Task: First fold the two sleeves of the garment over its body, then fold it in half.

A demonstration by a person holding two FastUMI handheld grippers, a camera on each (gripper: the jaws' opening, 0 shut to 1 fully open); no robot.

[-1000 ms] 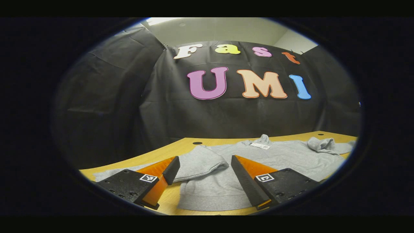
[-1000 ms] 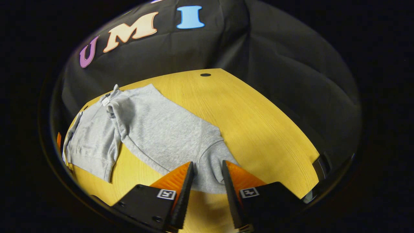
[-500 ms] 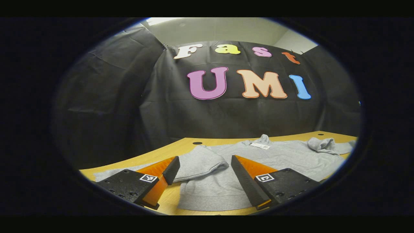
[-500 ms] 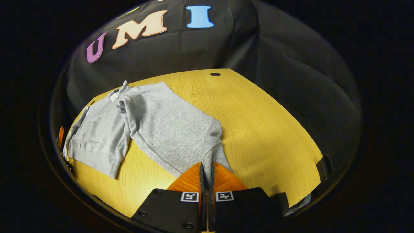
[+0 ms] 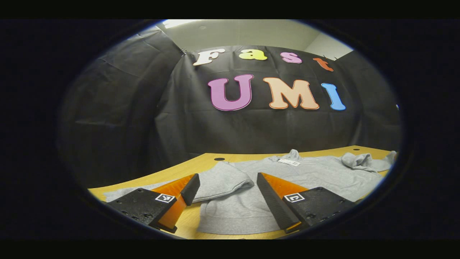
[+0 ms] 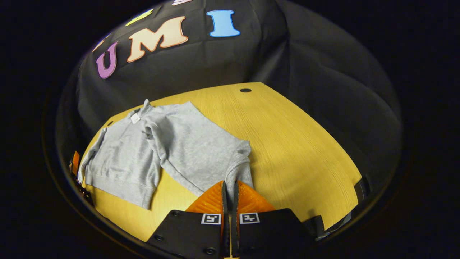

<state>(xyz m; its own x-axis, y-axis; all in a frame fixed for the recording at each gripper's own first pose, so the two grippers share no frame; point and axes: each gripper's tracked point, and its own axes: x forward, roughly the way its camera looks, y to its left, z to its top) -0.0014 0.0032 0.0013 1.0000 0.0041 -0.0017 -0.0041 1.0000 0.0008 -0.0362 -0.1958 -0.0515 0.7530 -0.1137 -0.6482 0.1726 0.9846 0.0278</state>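
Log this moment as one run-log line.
right gripper: shut on right sleeve cuff | left gripper: open, over left sleeve | grey sweatshirt: flat on table

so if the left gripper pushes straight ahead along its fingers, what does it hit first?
Most likely the folded-over grey sleeve of the grey sweatshirt, lying between the open left gripper's orange fingers on the wooden table. Depth is unclear; the gripper may pass above it.
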